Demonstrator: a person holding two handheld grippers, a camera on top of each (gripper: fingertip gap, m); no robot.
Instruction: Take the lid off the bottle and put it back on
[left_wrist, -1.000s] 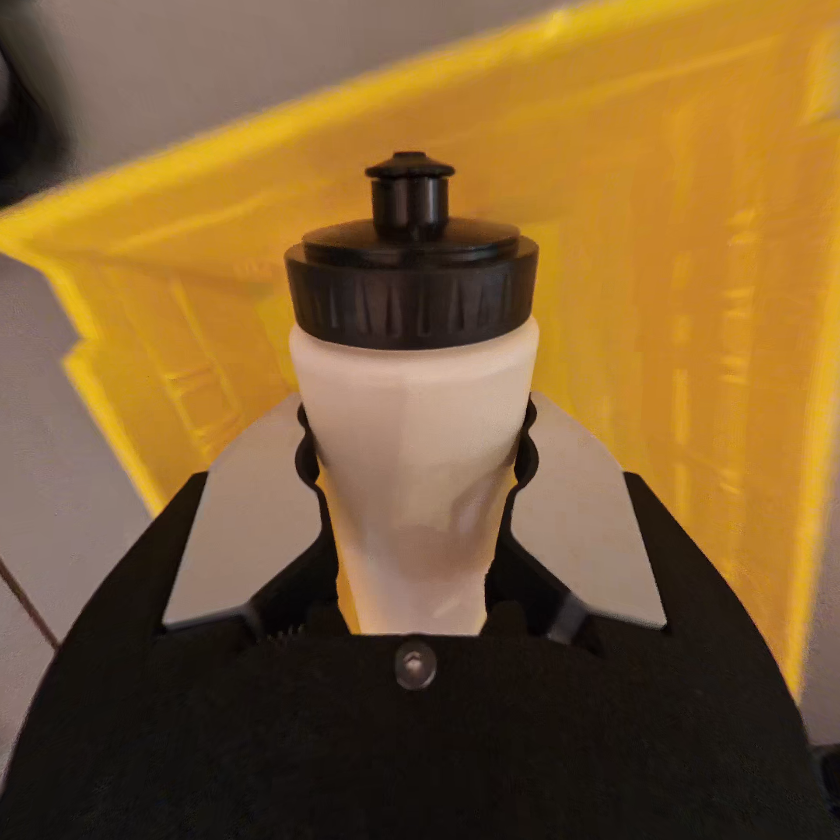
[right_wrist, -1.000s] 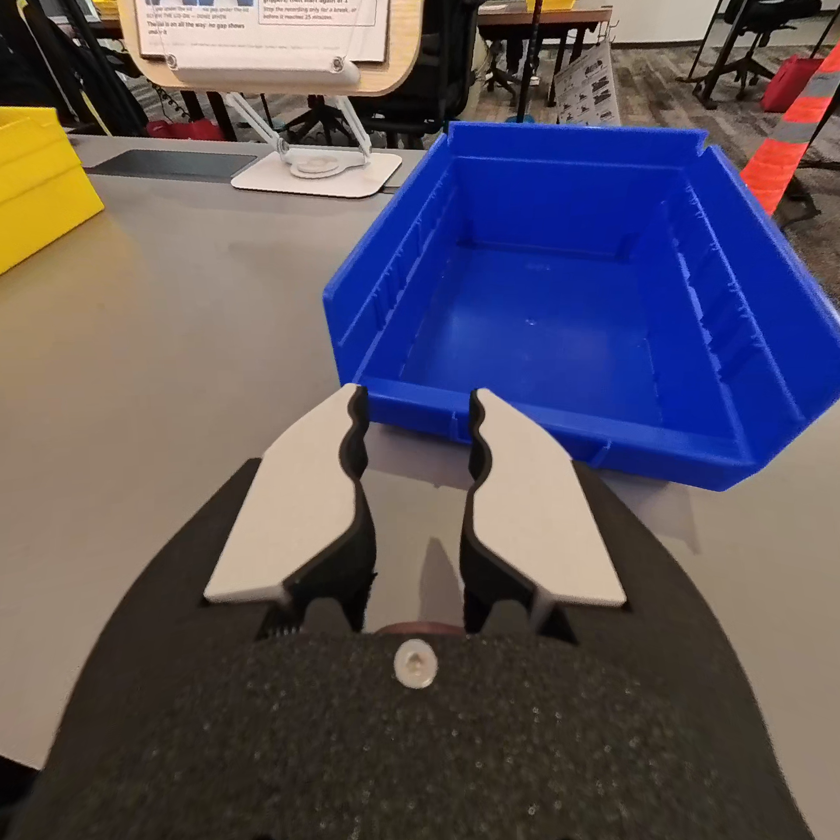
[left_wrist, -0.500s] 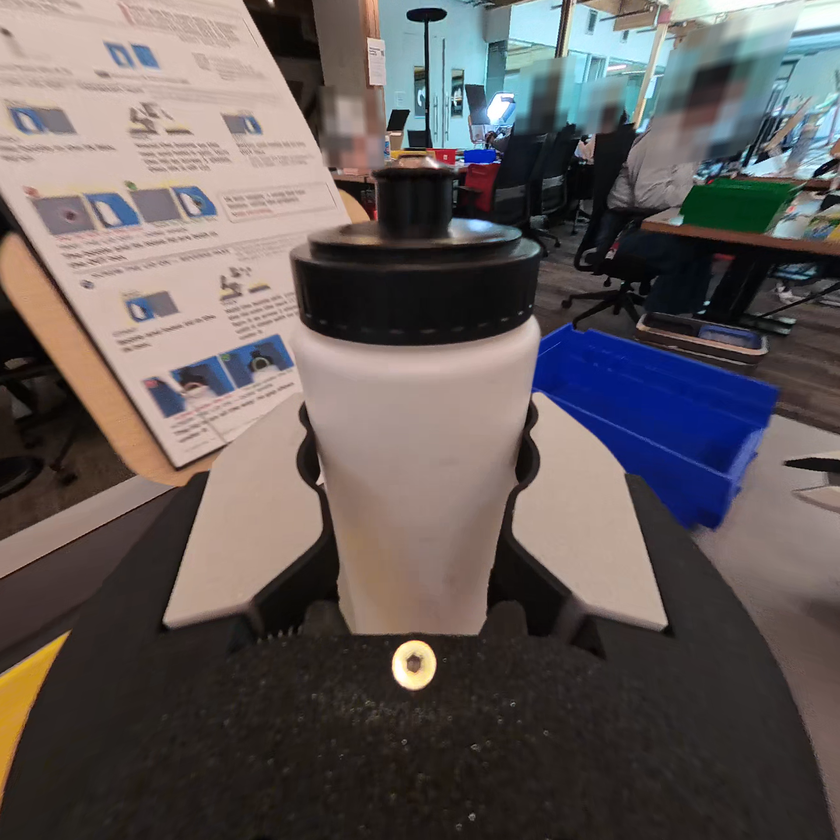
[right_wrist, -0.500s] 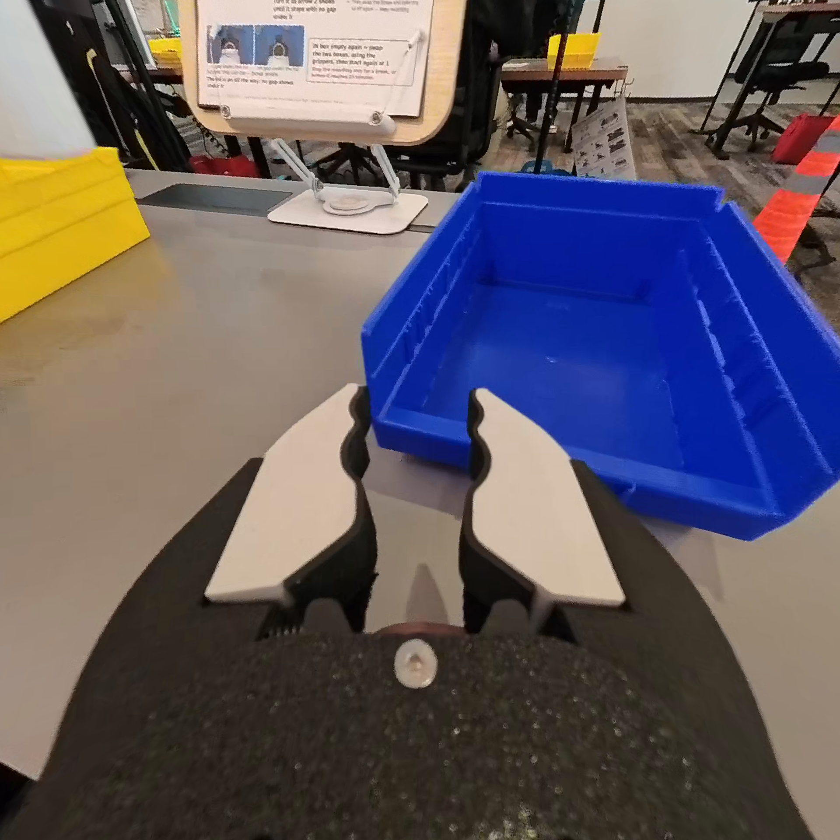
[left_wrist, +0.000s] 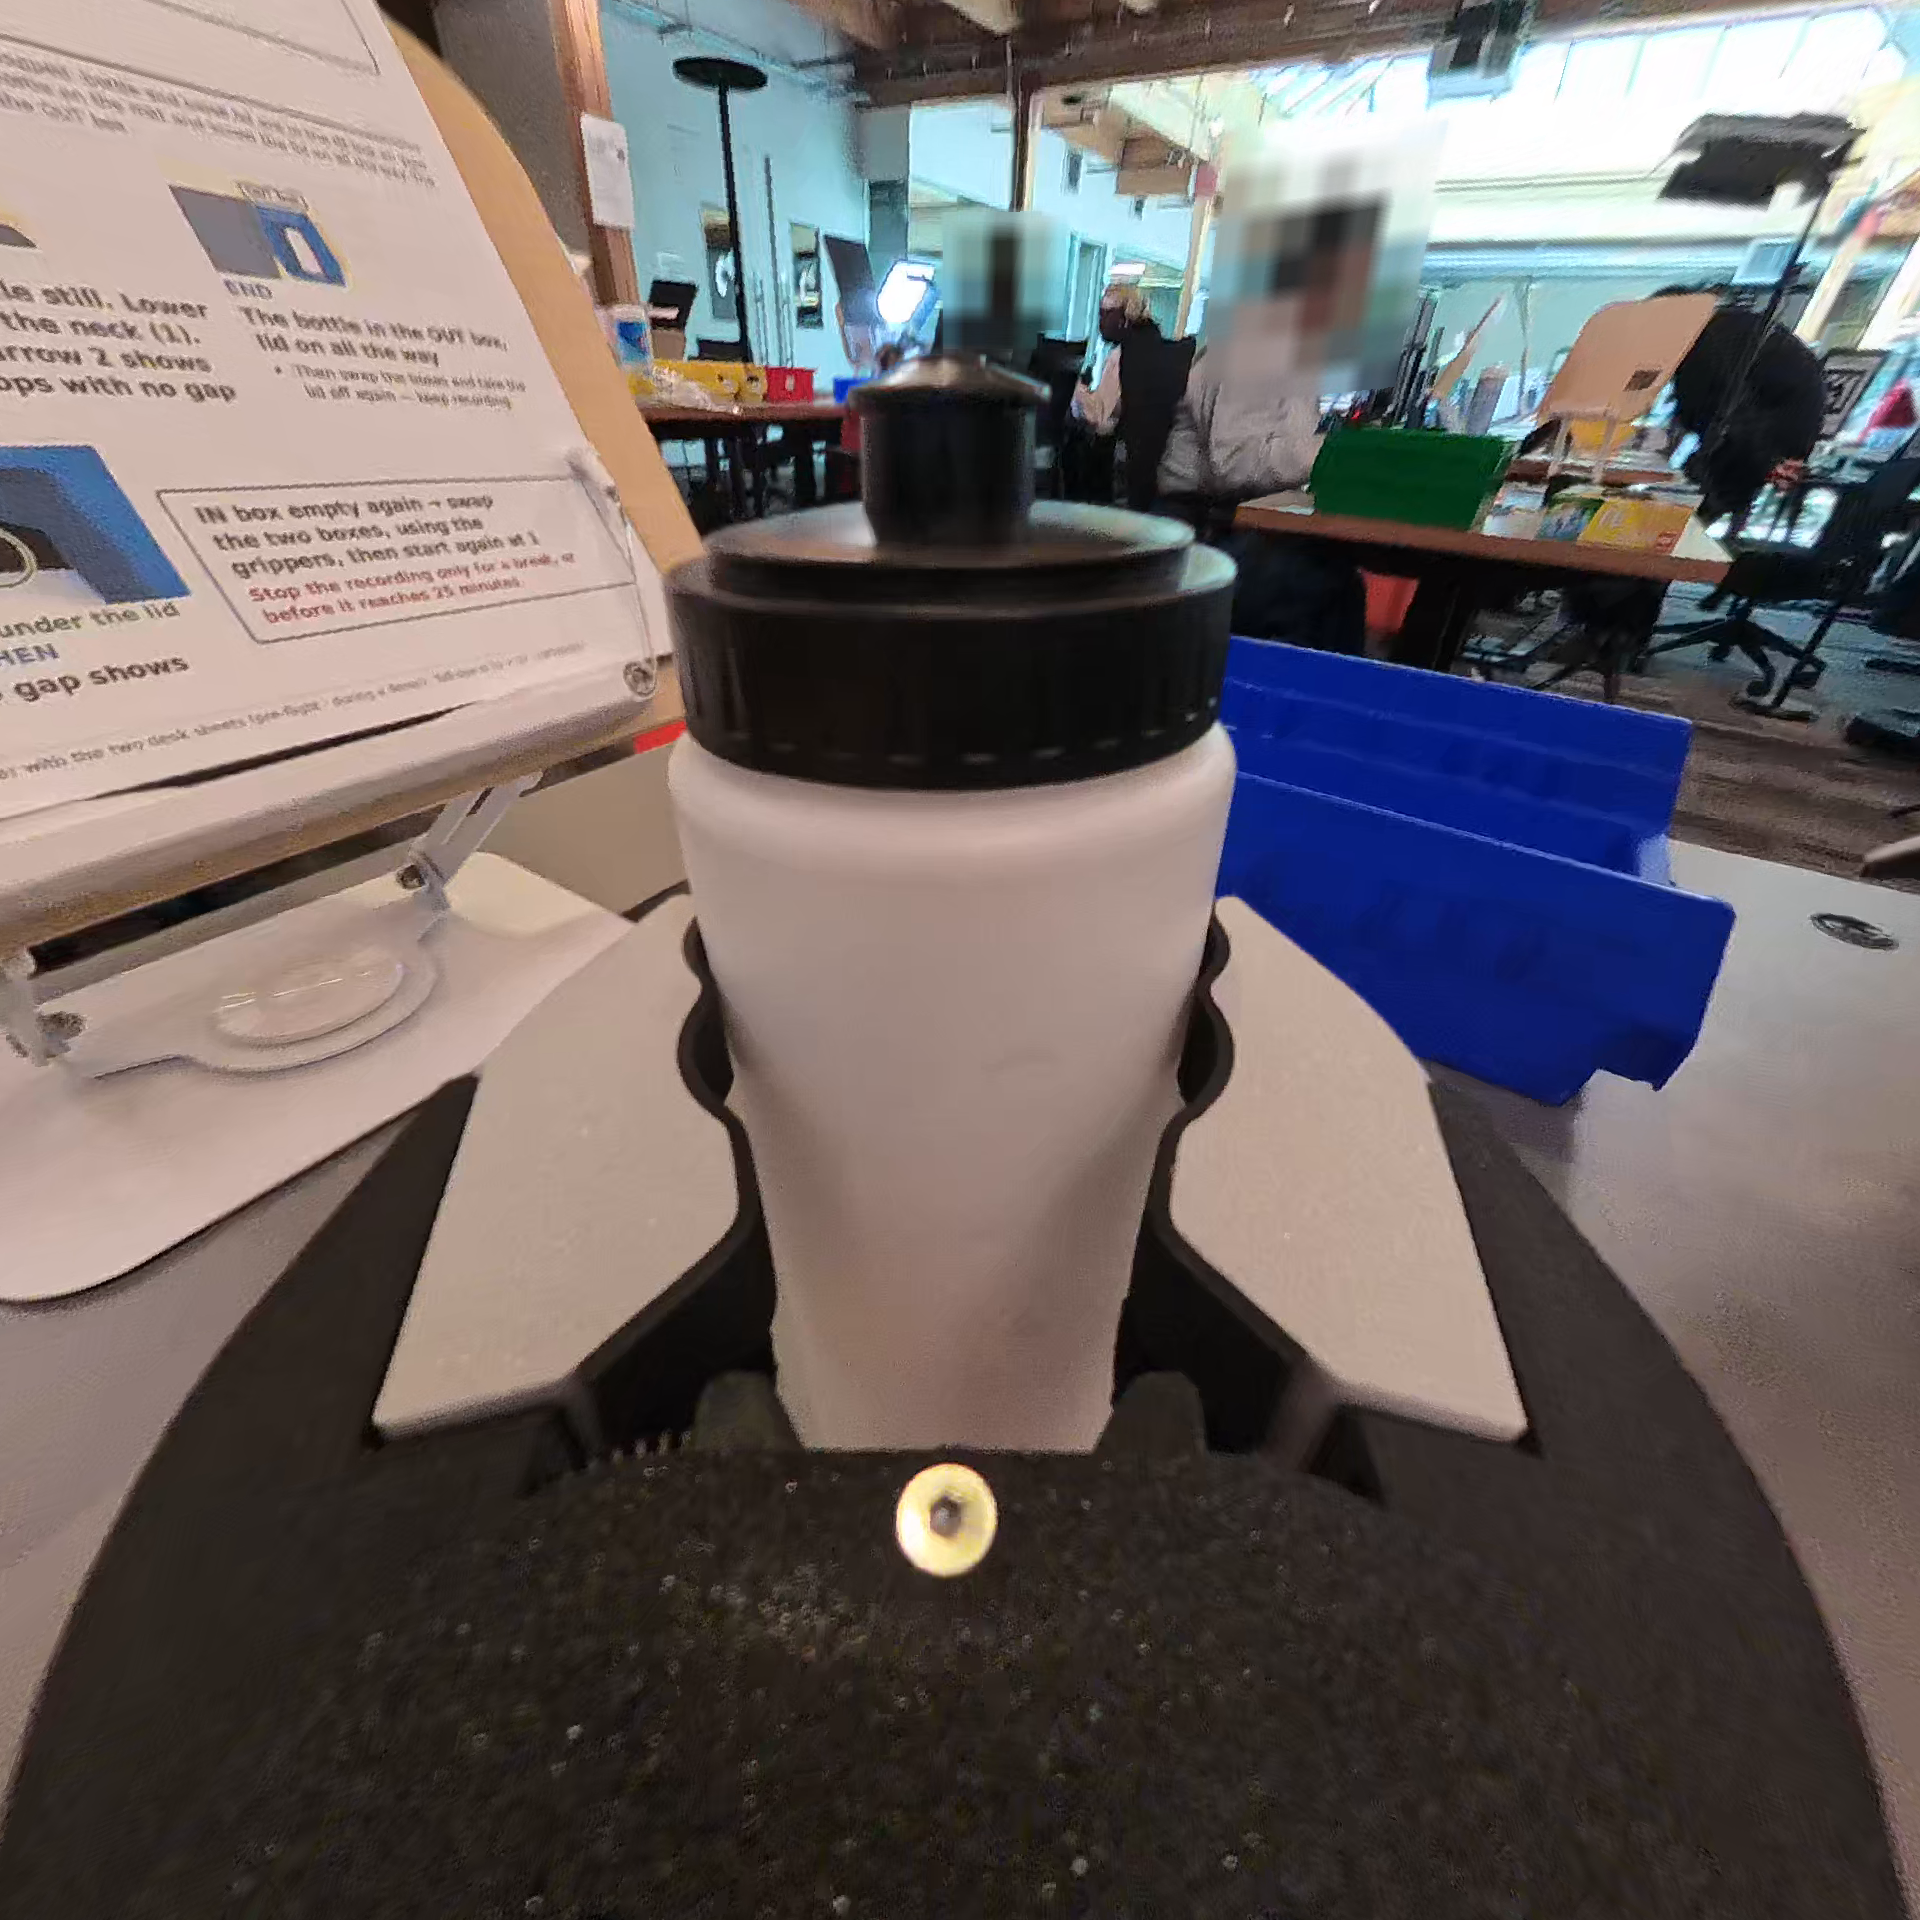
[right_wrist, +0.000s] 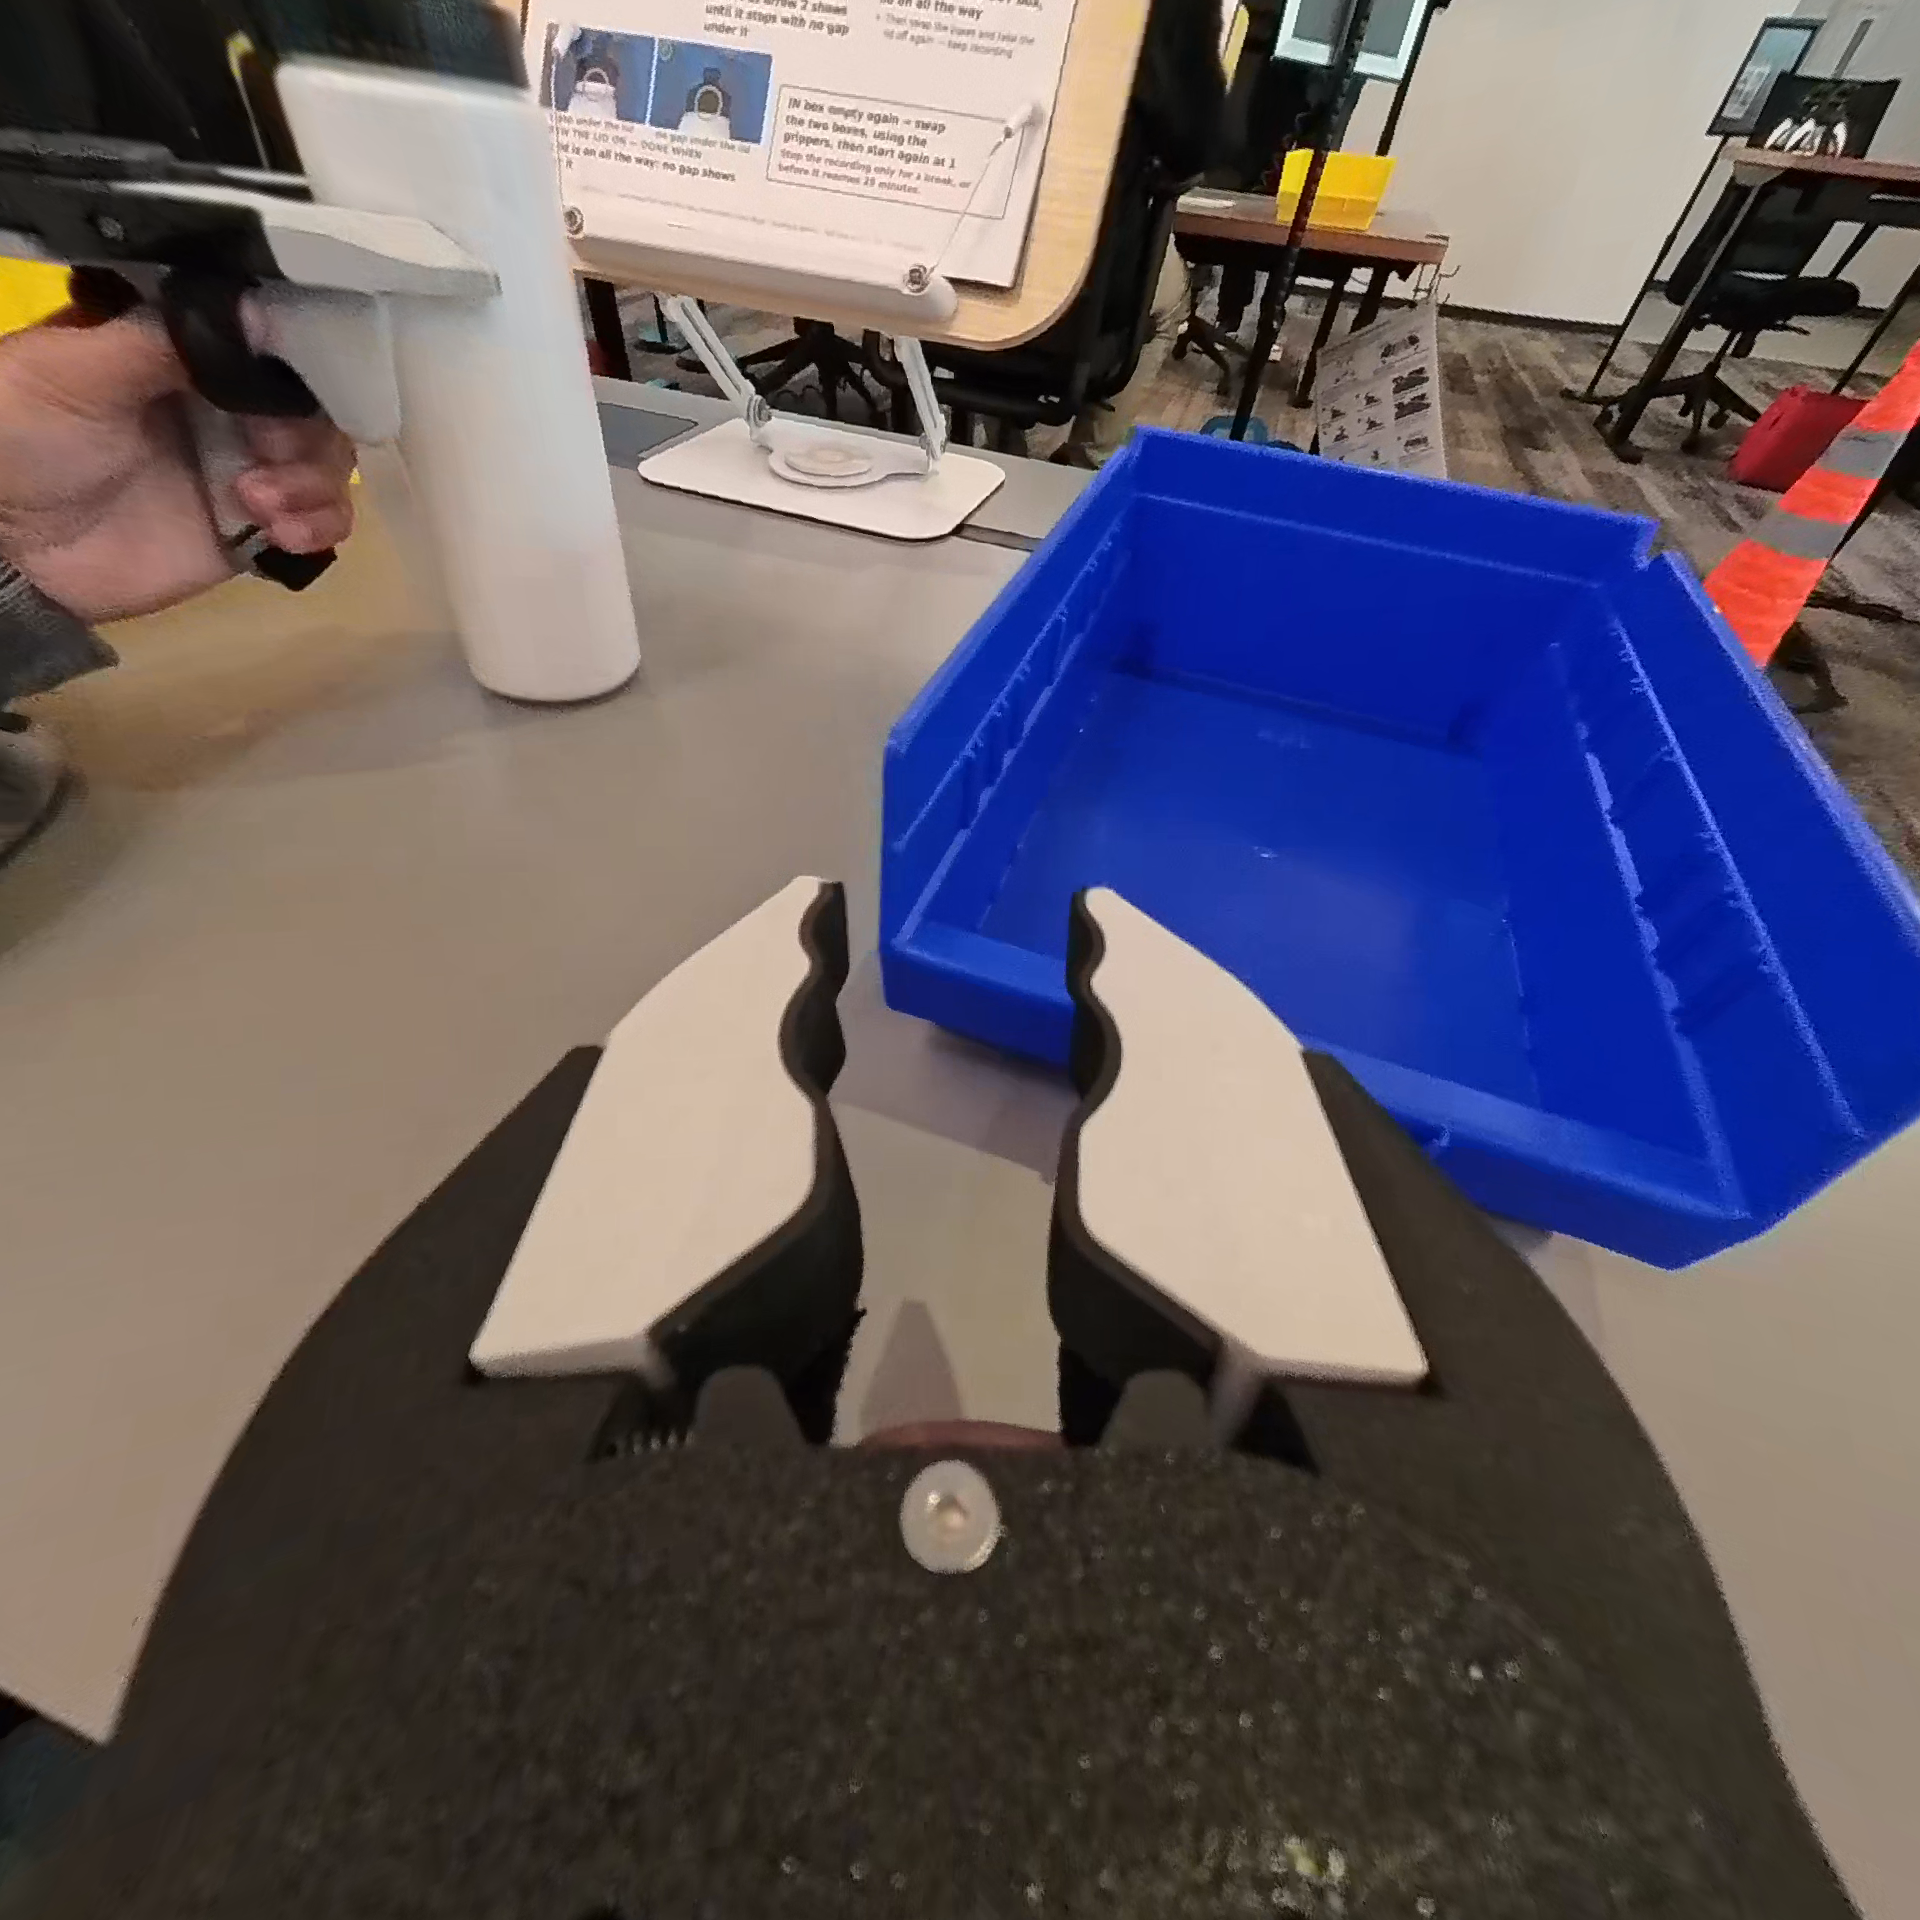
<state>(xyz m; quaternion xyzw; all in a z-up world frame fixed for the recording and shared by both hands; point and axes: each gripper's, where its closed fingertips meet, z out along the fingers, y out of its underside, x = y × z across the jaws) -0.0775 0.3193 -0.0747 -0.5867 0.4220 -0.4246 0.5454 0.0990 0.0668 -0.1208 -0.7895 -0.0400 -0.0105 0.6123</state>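
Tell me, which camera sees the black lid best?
The left wrist view. The black lid fills the middle there, screwed onto the white bottle held in the left tool. The right wrist view shows only the bottle's white body; its top is cut off.

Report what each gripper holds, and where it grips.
Left gripper: shut on the white plastic bottle, gripping its body below the black ribbed screw lid. Right gripper: open, empty.
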